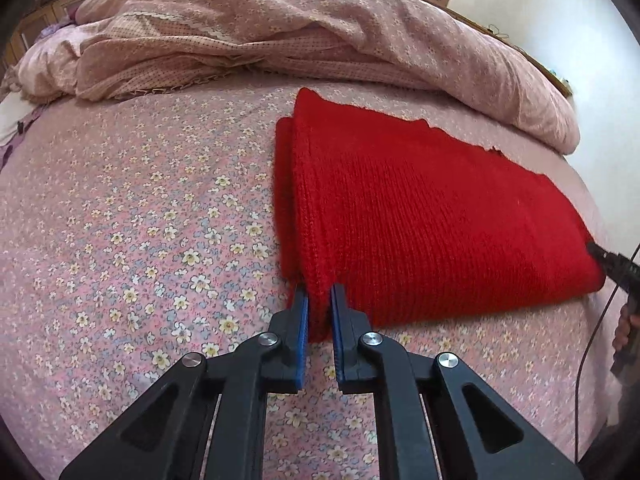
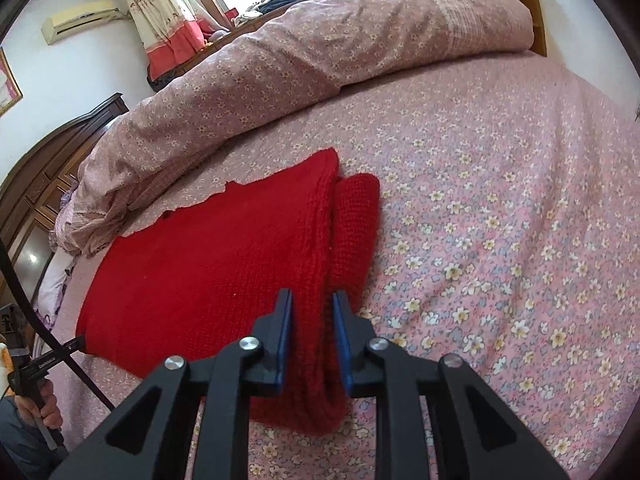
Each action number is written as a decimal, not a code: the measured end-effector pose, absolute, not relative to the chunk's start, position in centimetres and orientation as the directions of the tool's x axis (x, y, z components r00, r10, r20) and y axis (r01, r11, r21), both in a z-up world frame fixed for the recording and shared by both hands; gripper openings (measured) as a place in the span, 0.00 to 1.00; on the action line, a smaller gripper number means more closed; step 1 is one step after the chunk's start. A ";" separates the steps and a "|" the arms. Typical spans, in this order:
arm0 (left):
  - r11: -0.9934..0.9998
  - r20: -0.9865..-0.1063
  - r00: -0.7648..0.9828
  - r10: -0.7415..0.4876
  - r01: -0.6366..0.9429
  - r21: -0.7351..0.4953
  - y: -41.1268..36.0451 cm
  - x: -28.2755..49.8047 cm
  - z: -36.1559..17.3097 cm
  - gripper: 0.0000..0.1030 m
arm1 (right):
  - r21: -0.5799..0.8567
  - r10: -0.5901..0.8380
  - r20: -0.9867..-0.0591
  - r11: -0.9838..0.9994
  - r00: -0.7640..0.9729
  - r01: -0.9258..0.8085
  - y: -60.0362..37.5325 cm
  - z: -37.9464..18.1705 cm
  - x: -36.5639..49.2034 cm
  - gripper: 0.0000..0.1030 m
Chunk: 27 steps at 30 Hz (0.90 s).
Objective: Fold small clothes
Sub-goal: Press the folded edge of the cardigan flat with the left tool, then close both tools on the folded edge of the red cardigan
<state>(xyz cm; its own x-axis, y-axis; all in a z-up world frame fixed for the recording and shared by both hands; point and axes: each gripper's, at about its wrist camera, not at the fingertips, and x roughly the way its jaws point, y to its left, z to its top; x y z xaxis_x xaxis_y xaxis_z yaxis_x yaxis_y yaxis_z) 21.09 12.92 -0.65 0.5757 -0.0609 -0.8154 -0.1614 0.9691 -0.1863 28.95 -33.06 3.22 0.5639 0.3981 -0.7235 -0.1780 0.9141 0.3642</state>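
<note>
On floral bedsheet (image 1: pixel 140 208), red knitted garment (image 1: pixel 420 216) lying folded flat, left gripper (image 1: pixel 319 292) clamped on near left corner, right gripper (image 2: pixel 312 300) pinching thick near right corner, rumpled quilt (image 1: pixel 320 24) just behind

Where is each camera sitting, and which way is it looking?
Left wrist view: on the left gripper, looking down along its fingers at the red knitted garment's corner; the right gripper shows far right.
Right wrist view: on the right gripper, facing the garment's other near corner; a hand holds the left gripper lower left.
Both share the garment, the pink flowered bedsheet and the rolled quilt.
</note>
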 end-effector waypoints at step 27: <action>0.820 -0.804 0.527 -0.275 -0.308 -0.482 16.5 26.0 -2.9 0.52 | 0.659 0.636 -0.654 0.745 0.411 -0.104 -36.7 0.3 28.4 0.79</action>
<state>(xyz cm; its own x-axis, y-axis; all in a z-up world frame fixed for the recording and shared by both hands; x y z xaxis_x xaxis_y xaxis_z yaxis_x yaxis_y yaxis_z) 25.98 16.54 -2.88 0.5267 -0.2748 -0.8044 -0.3077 0.8205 -0.4818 28.43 -36.75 0.25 0.4106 0.6358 -0.6536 -0.1040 0.7448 0.6592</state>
